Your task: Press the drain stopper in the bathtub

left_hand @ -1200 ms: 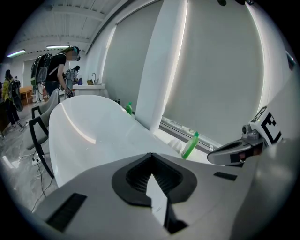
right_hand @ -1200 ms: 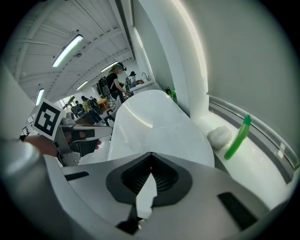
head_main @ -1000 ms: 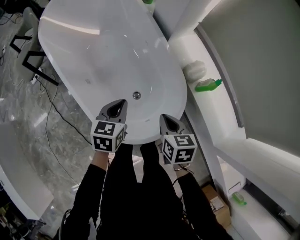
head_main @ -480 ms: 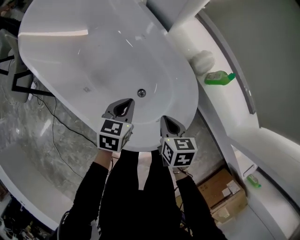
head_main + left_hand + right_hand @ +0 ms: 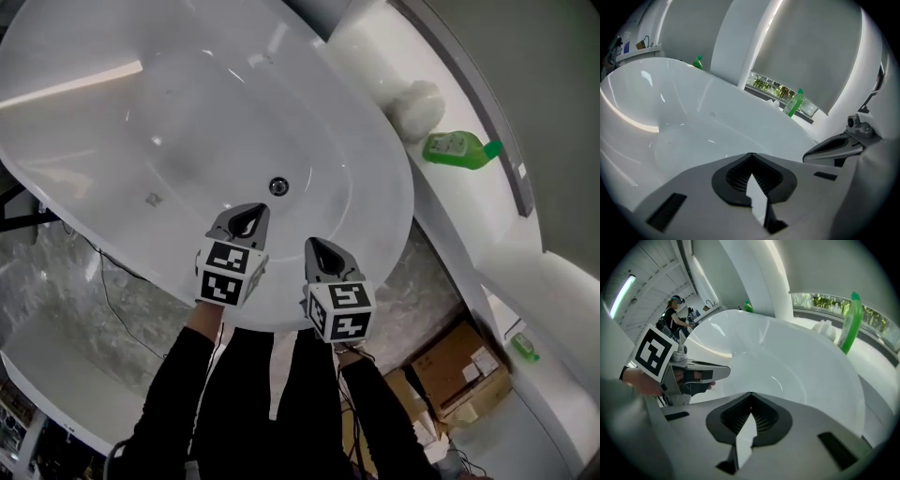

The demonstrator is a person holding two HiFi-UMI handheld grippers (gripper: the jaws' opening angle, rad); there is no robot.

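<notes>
**Two closed grippers held at the near end of the bathtub**

**Head view.** The white bathtub (image 5: pixel 169 103) filled the upper left of the frame. The drain stopper (image 5: pixel 277 186), a small round metal disc, sat in the tub floor toward the near end. The left gripper (image 5: pixel 248 210) pointed at the stopper from just short of it and was apart from it. The right gripper (image 5: pixel 315 247) was beside the left one, above the near rim and farther from the stopper. A green bottle (image 5: pixel 459 148) was on the white ledge (image 5: pixel 375 56) to the right of the tub. A cardboard box (image 5: pixel 459 364) stood on the floor at lower right.

**Left gripper view.** The left gripper's (image 5: pixel 750 154) jaws were pressed together at their tips, with nothing between them. The tub's curved inner wall lay beyond. The right gripper appeared at the right edge, and the bottle stood upright on the ledge.

**Right gripper view.** The right gripper's (image 5: pixel 750 394) jaws likewise met tip to tip and were empty. The left gripper, with its marker cube (image 5: pixel 650 352), showed at the left. A person (image 5: pixel 674 315) stood far off in the background.
</notes>
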